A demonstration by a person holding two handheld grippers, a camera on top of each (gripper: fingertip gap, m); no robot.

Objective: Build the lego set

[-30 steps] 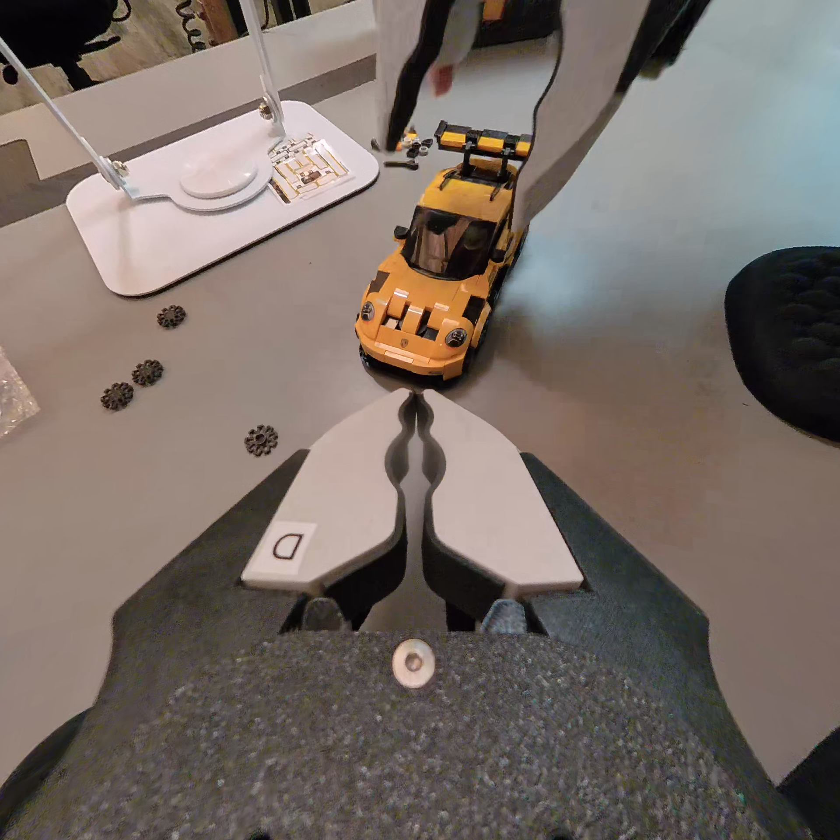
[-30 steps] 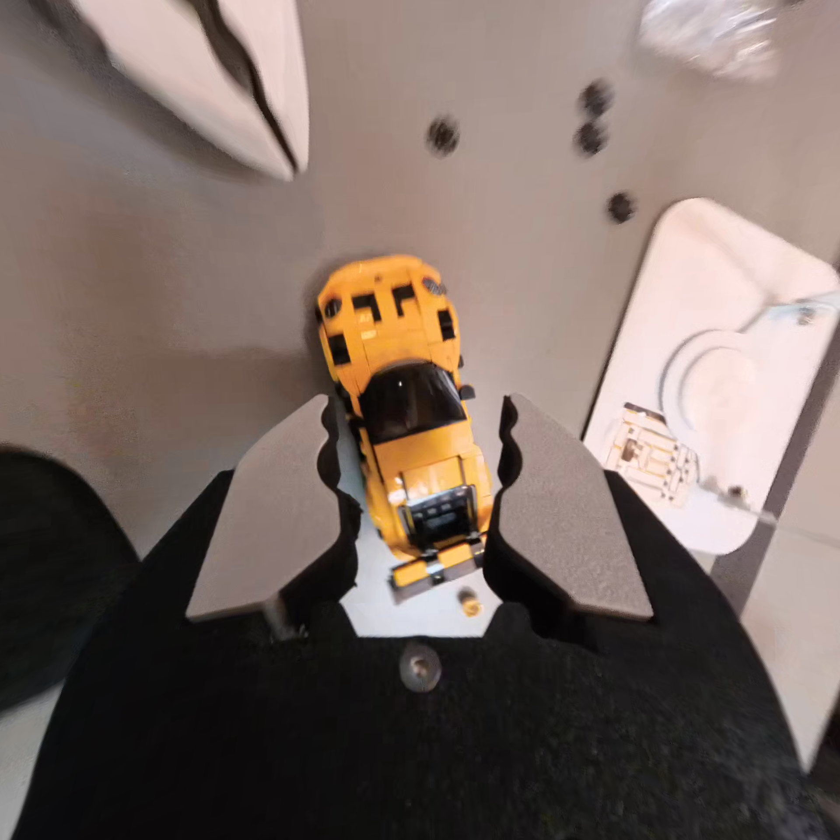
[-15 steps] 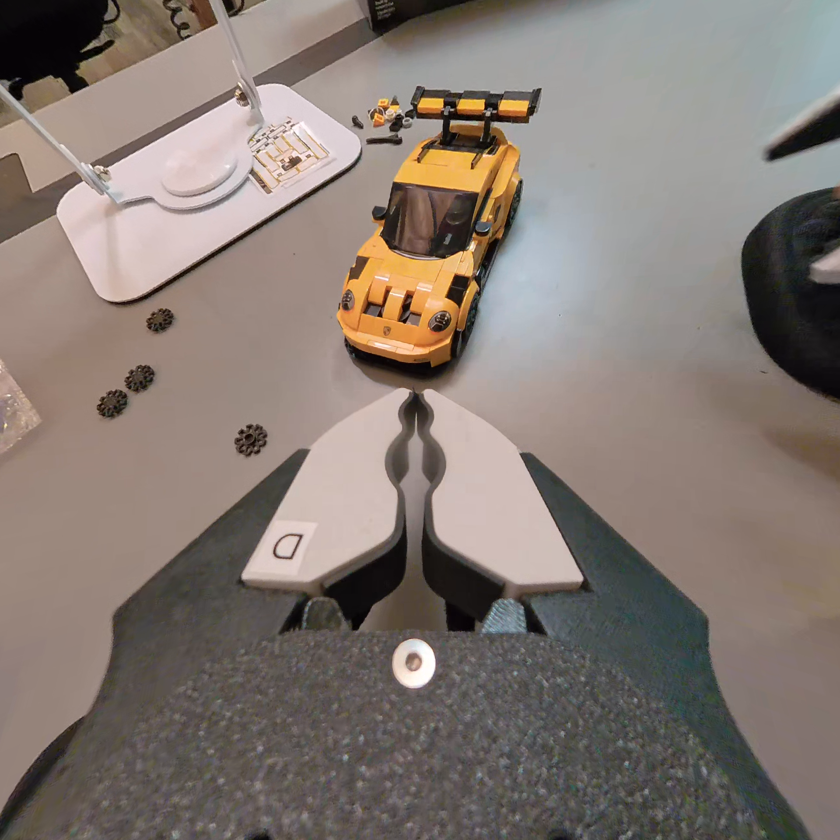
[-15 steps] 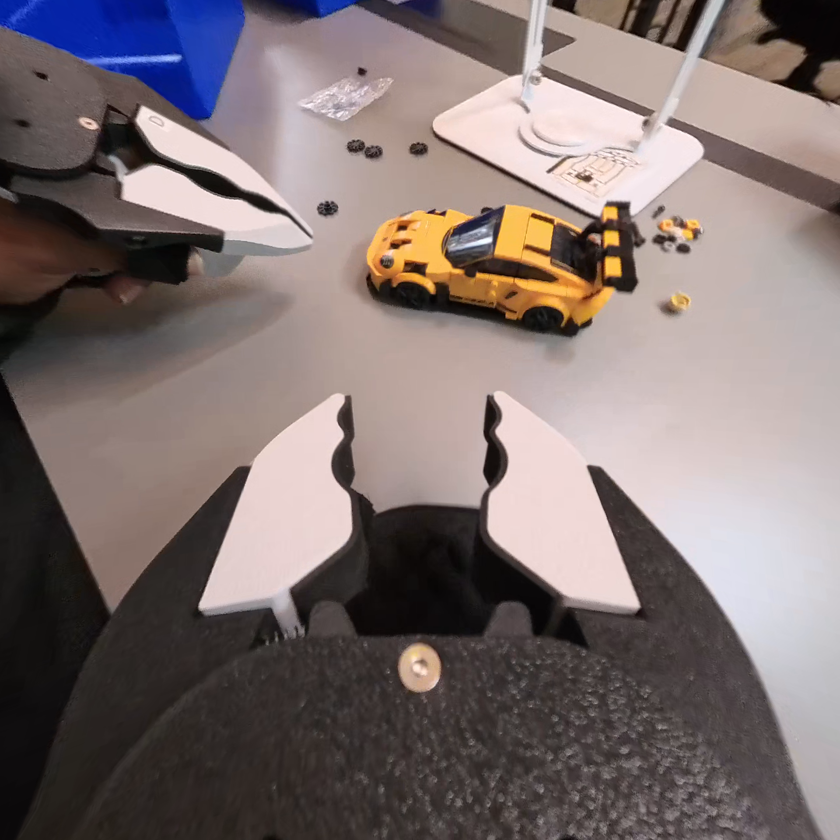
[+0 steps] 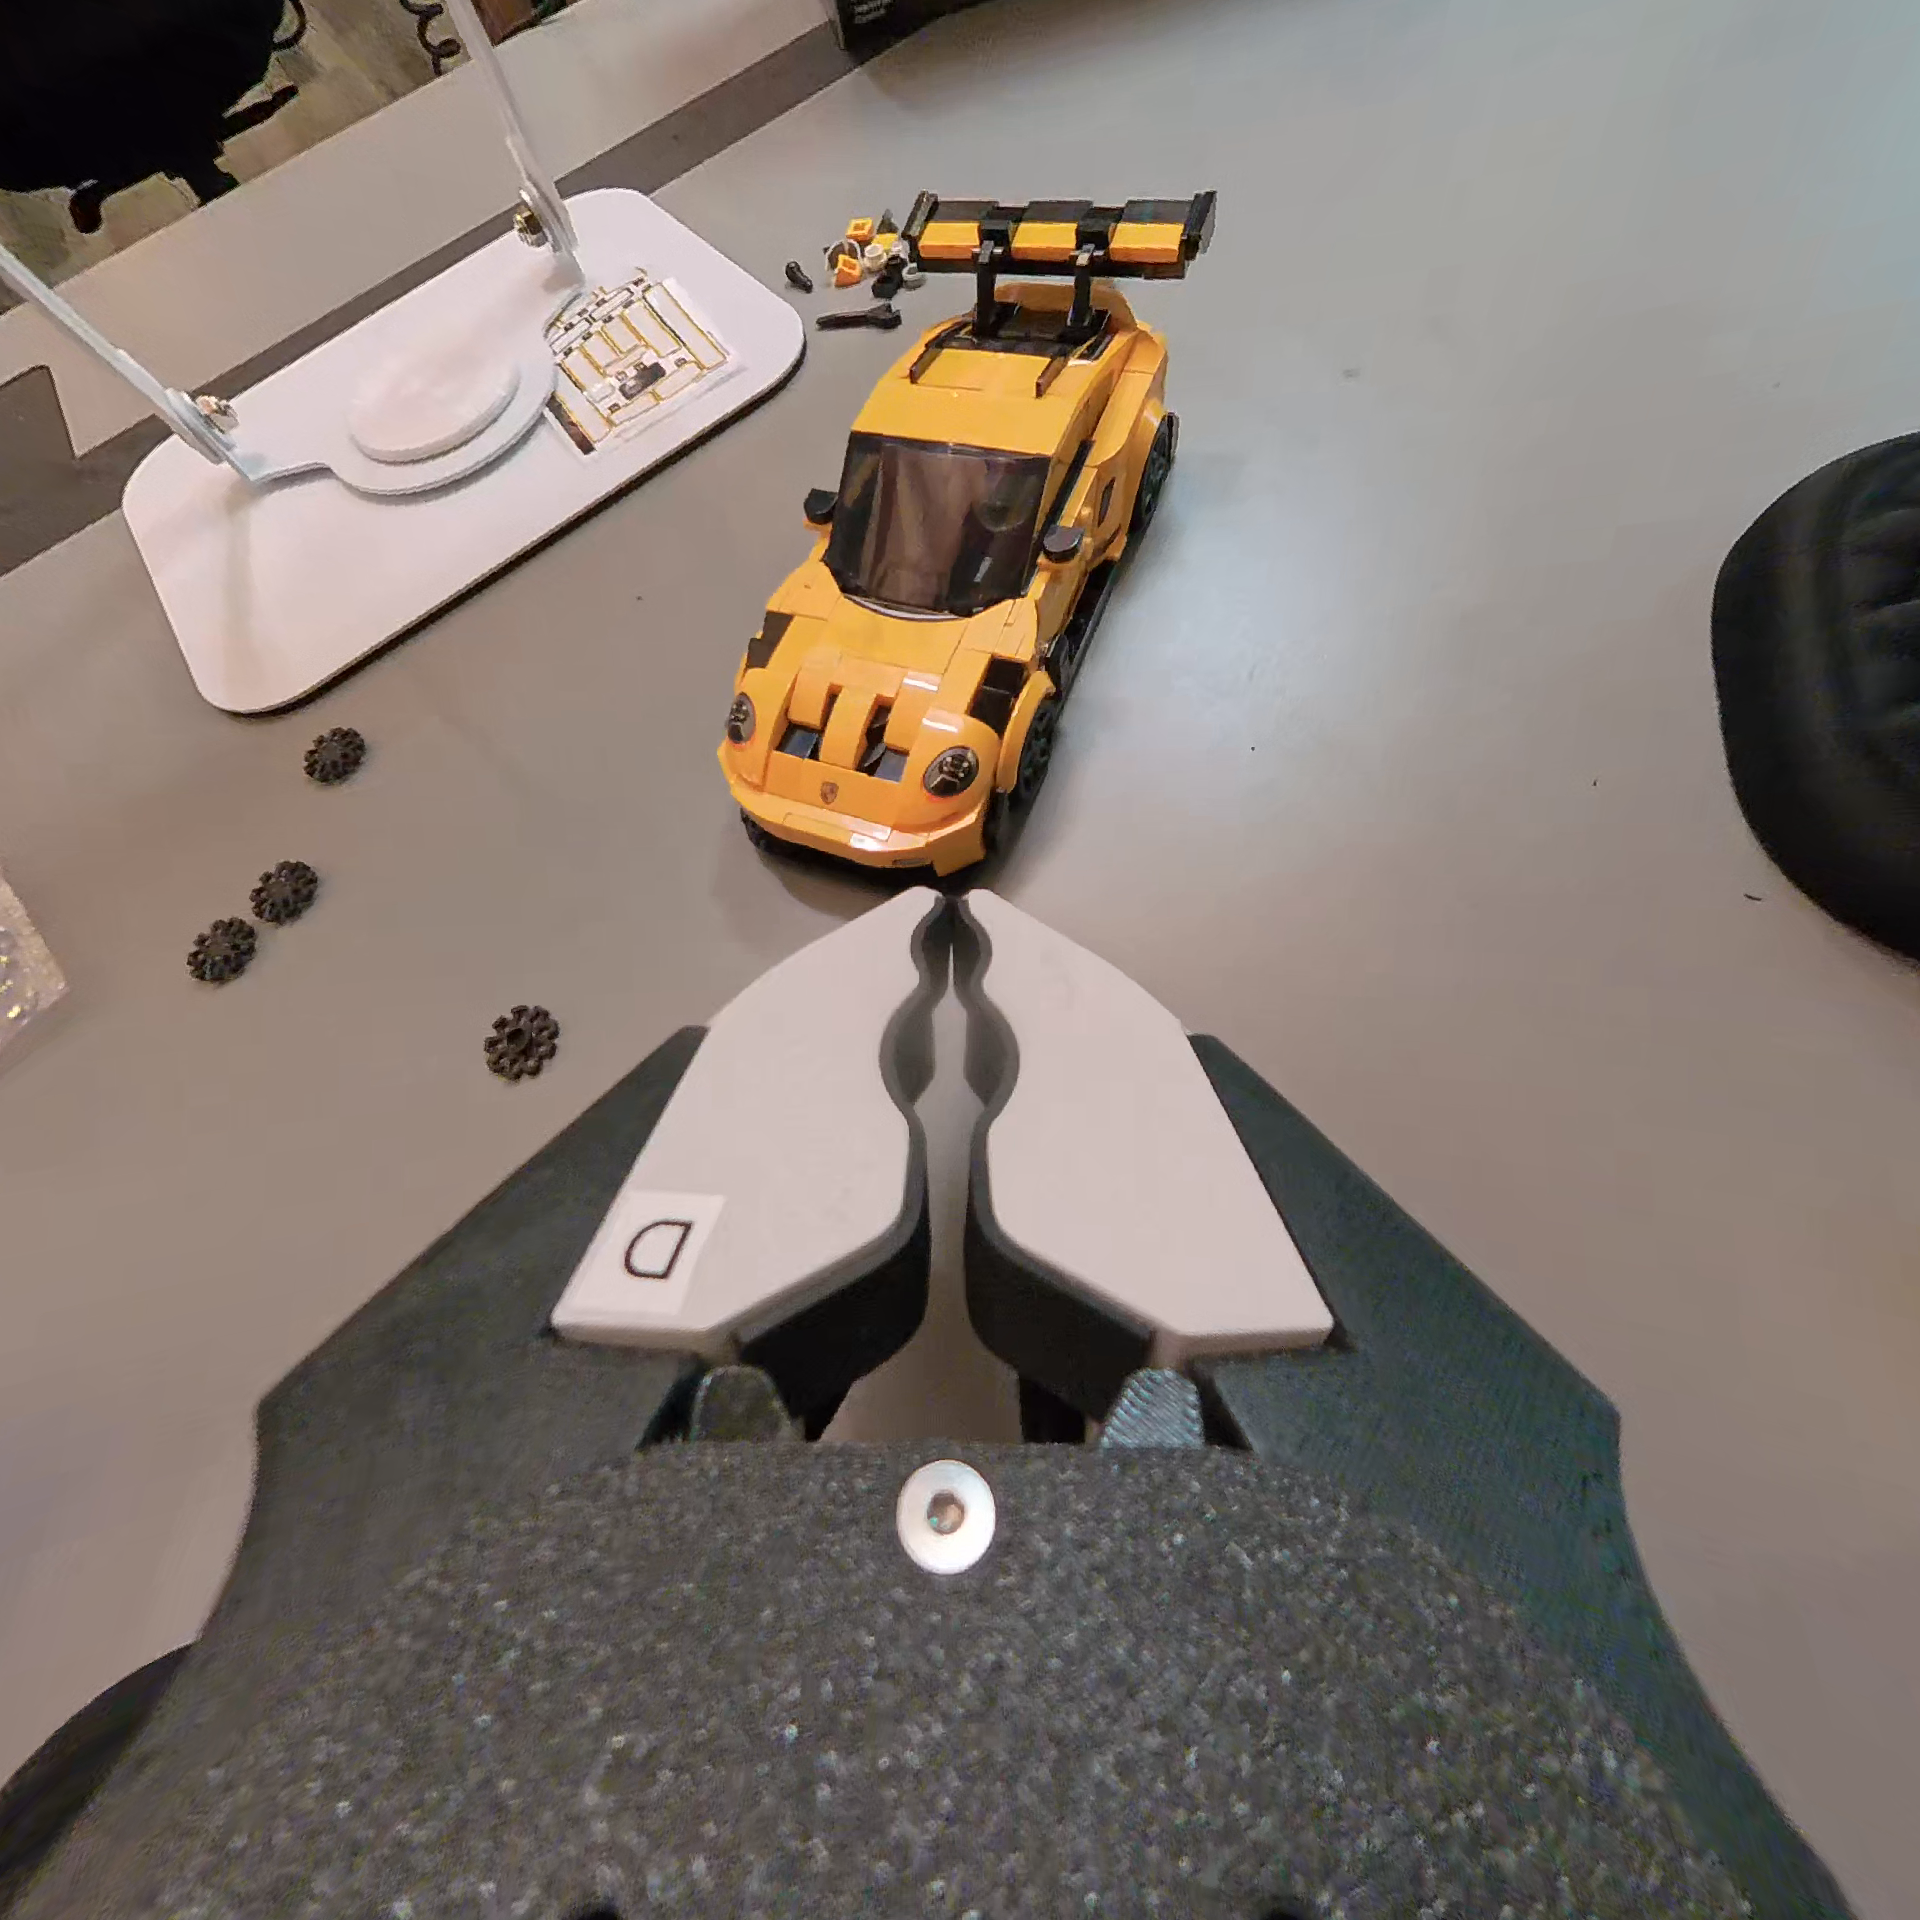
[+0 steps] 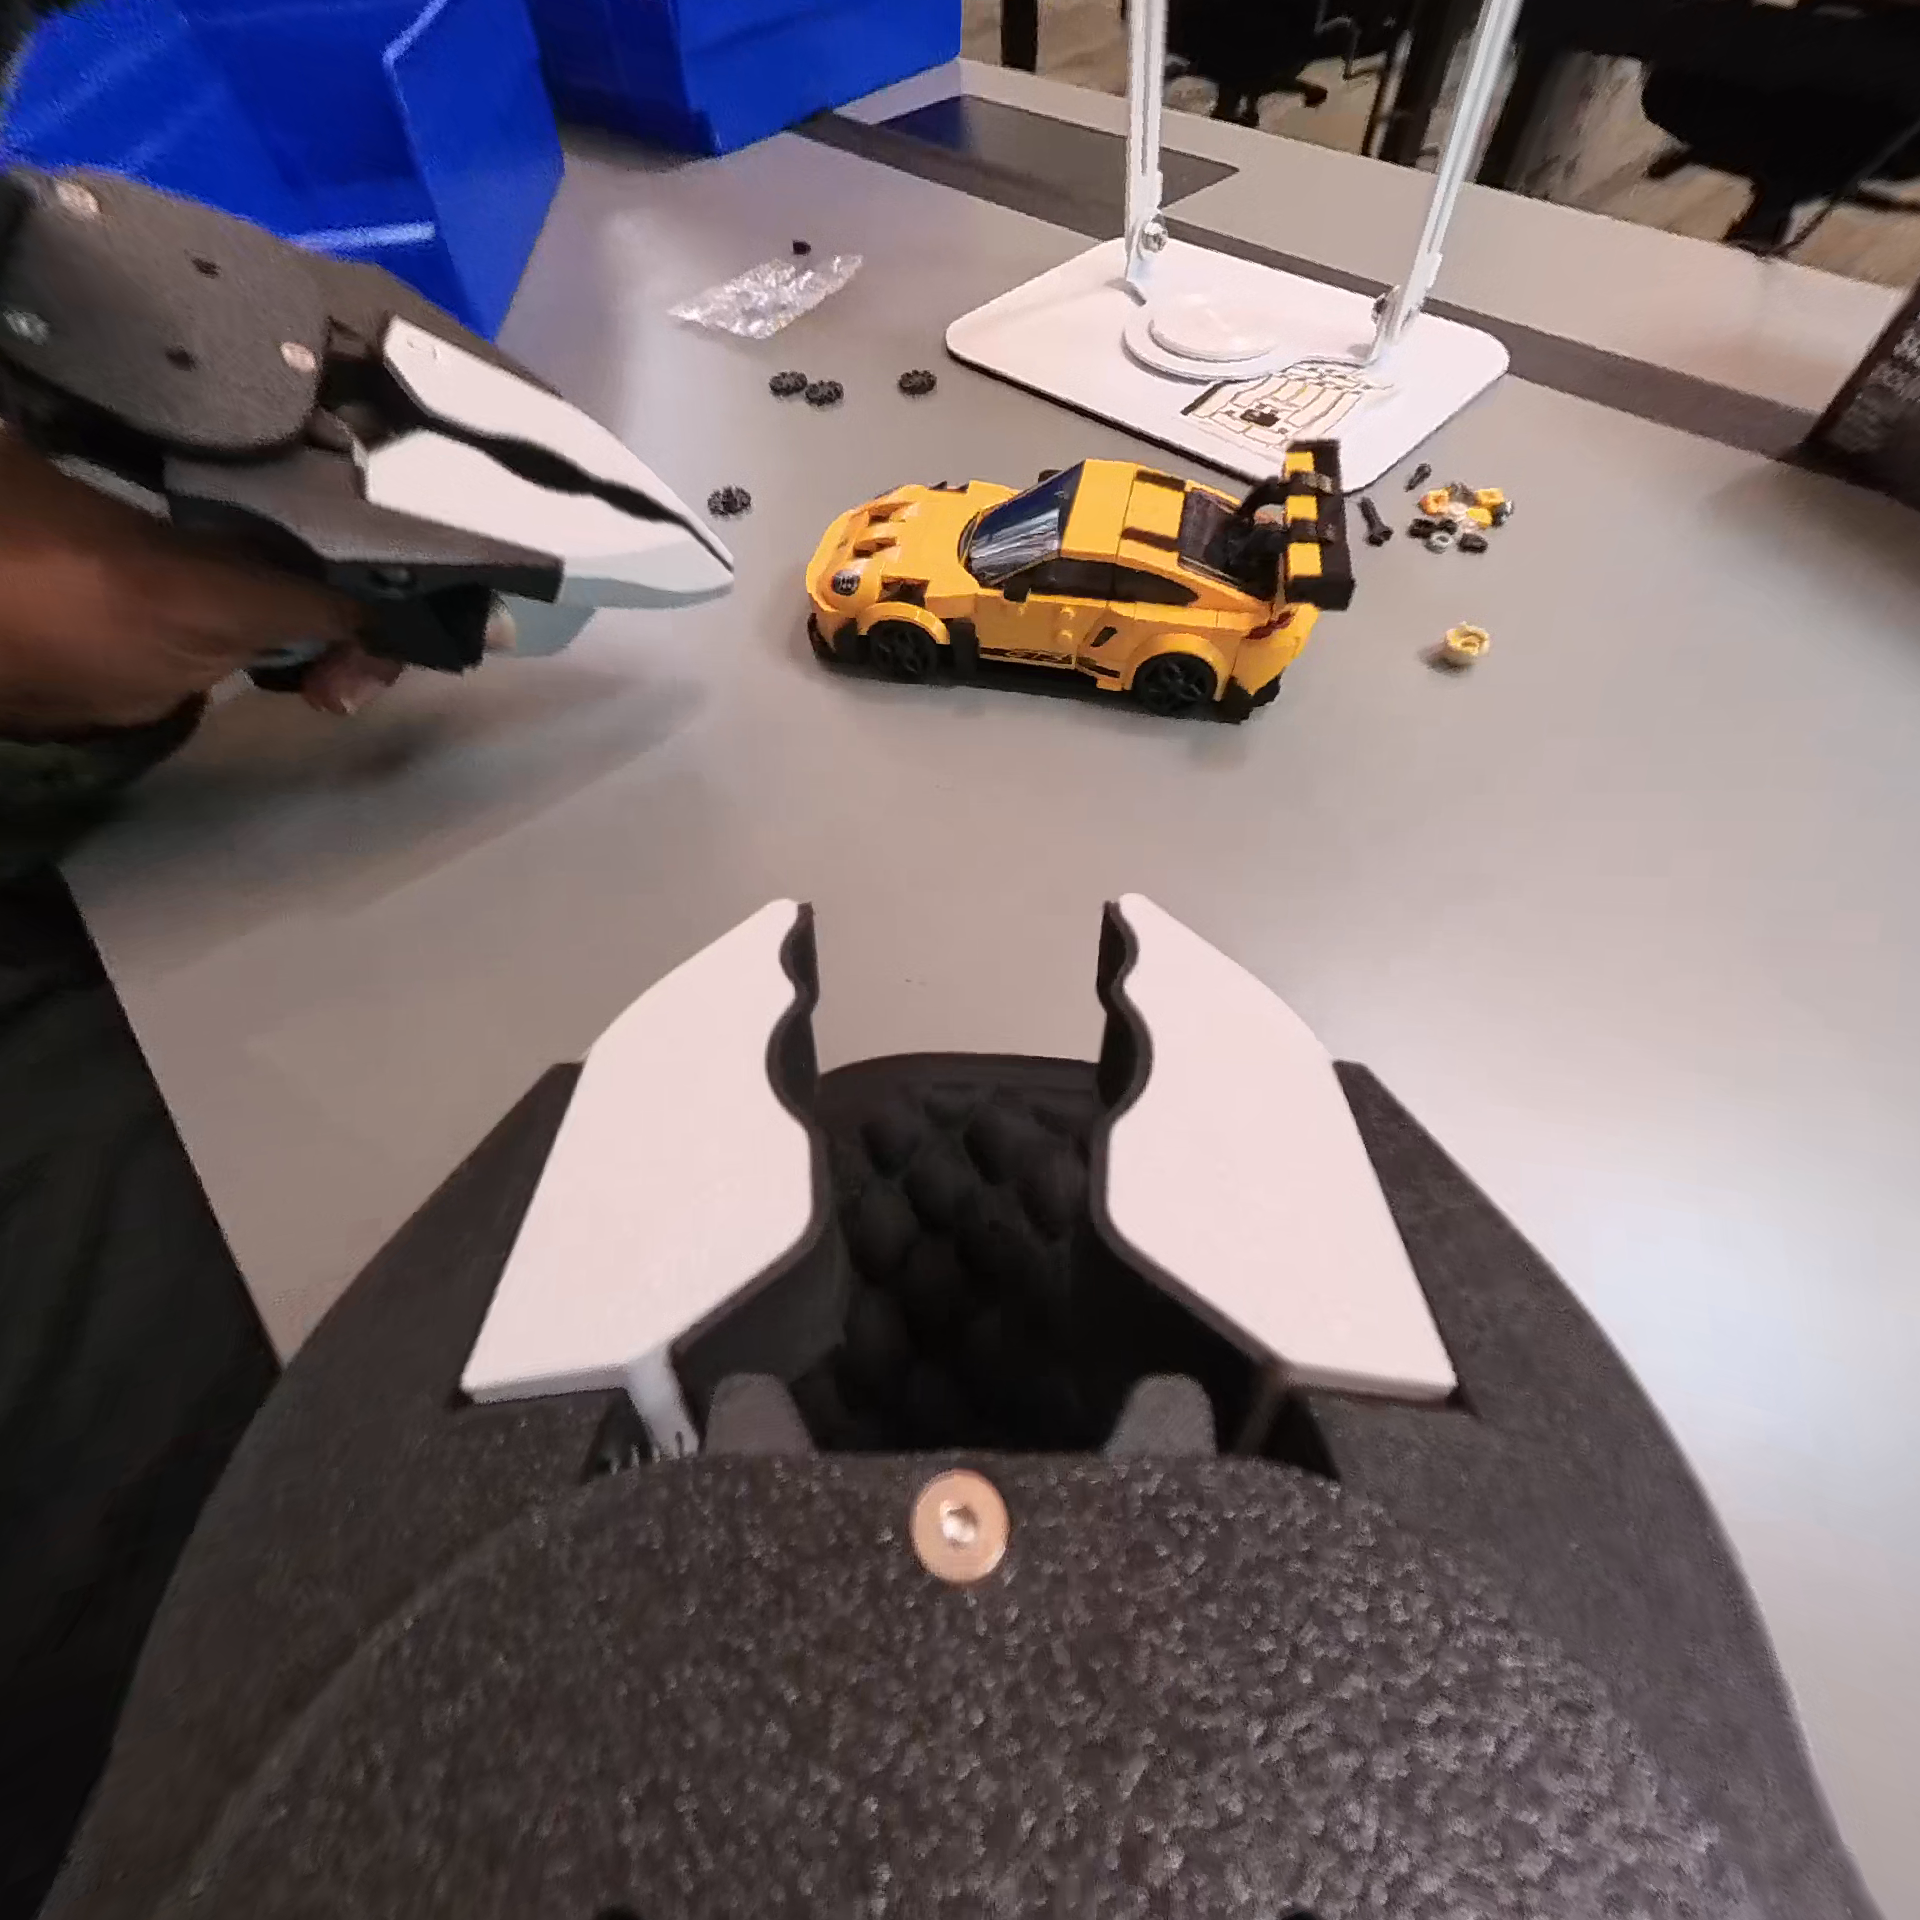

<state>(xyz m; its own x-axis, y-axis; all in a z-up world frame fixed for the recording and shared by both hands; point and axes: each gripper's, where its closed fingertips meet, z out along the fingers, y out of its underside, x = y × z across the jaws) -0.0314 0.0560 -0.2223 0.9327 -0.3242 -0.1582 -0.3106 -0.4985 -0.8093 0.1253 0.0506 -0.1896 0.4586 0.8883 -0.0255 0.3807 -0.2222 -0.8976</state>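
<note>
My left claw (image 5: 951,914) is pressed together, empty; the yellow lego car (image 5: 940,634) sits on the worktop (image 5: 1403,727) just ahead of it. My right claw (image 6: 956,914) gapes, well short of the car. It looks light but brittle: I'd pinch its body sides, never the spoiler (image 5: 1055,234).

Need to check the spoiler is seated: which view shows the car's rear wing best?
Left wrist view: the rear wing faces the camera full width on both struts. In the right wrist view it appears edge-on and slightly blurred.

Left gripper (image 5: 951,914): jaws closed together, empty, just short of the car's nose.
Yellow lego car (image 5: 935,613): upright on grey table (image 5: 1403,727), nose toward camera.
Black gears (image 5: 520,1039): scattered left.
</note>
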